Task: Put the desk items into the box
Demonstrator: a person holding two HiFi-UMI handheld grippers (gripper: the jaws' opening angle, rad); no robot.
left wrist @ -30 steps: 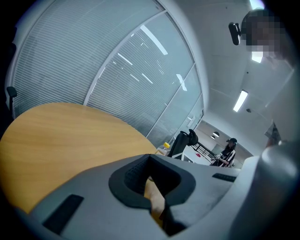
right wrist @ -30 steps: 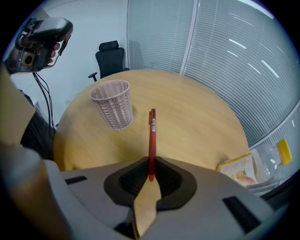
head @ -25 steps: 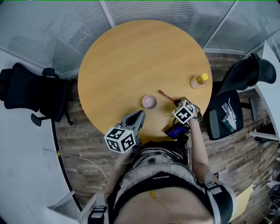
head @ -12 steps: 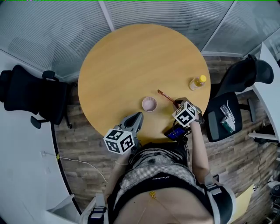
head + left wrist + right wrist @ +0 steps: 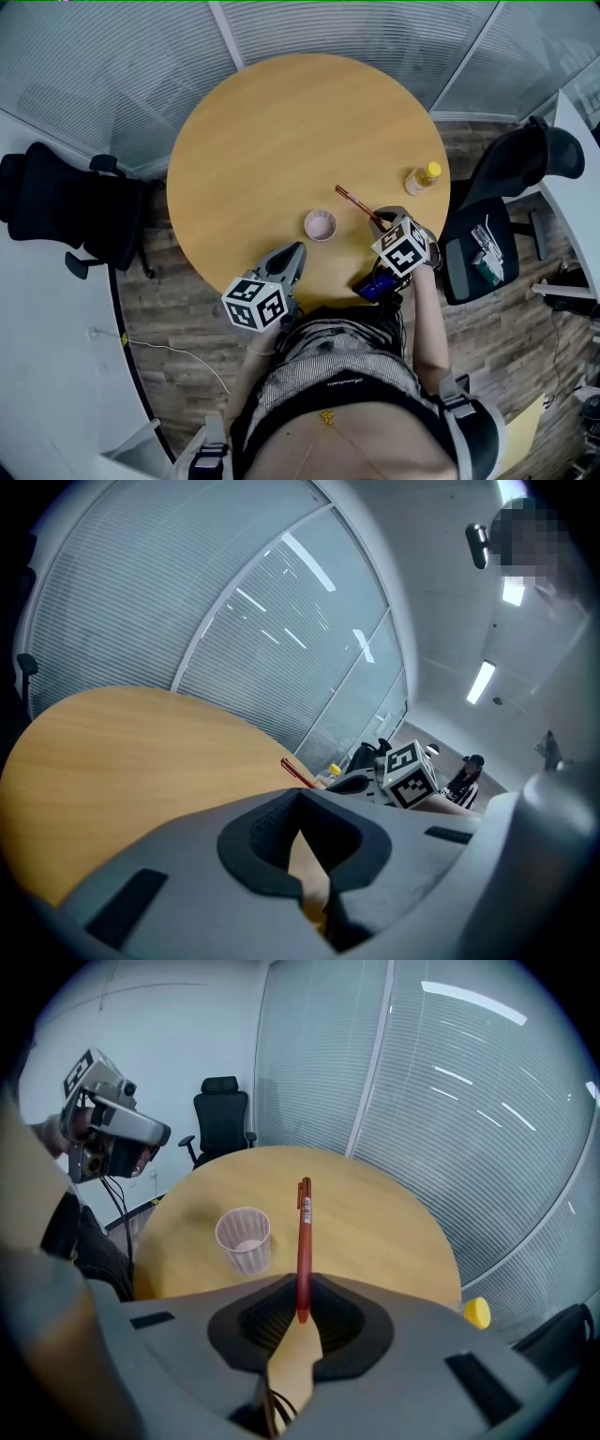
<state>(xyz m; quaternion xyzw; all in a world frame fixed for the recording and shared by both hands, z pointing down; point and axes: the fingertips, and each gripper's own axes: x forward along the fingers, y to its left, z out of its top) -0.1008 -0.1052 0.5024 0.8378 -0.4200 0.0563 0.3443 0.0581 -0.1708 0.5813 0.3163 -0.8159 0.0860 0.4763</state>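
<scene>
Head cam's up high, staring almost straight down at the round counter point(image 5: 281, 141), whole top in frame. Left tongs point(image 5: 302, 817) cam sits low at the near edge, skimming across toward the right tongs point(image 5: 333, 783). Right tongs cam tilts down from close in, sharing the white cup point(image 5: 244, 1238) and red pen point(image 5: 303, 1241) with the head view.

an office meeting room: a round wooden table point(image 5: 281, 131) stands on wood-look flooring point(image 5: 173, 314), black swivel chairs sit at its left point(image 5: 56, 202) and right point(image 5: 536, 155), glass partition walls point(image 5: 103, 66) with slatted blinds close the far side, and strip lights point(image 5: 480, 682) line the ceiling.
</scene>
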